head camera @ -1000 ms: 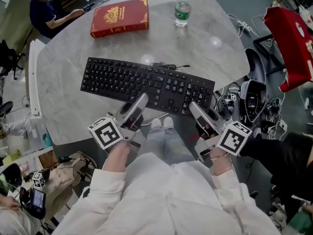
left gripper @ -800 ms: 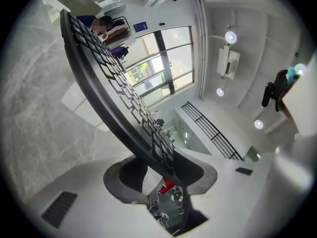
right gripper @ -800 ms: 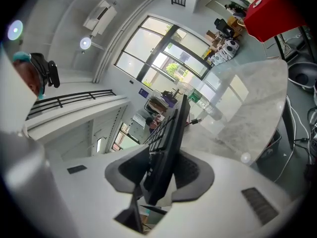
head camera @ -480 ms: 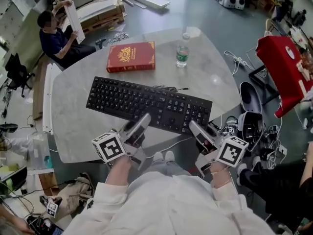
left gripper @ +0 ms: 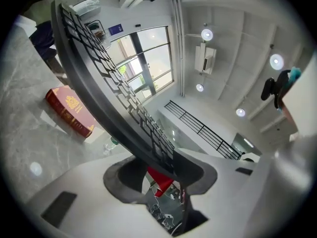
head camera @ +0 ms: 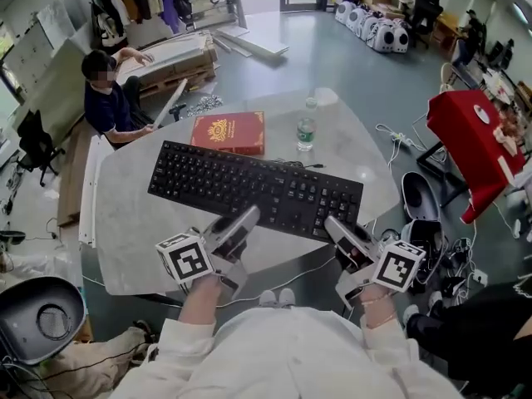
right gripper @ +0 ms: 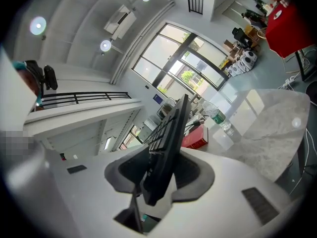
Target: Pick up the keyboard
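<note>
Keyboard (head camera: 249, 185) in left claw (head camera: 242, 222), right claw (head camera: 338, 227)

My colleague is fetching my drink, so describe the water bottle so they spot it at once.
Find the pale marble table. Near its far edge, beyond the black keyboard, a red book lies flat, with the bottle standing just right of it. It is the only upright thing there: clear plastic with a green label.

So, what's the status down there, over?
Both shut: left gripper and right gripper on the keyboard, near edge. Looks lifted off the table. Beyond, book and bottle, not blocking.
</note>
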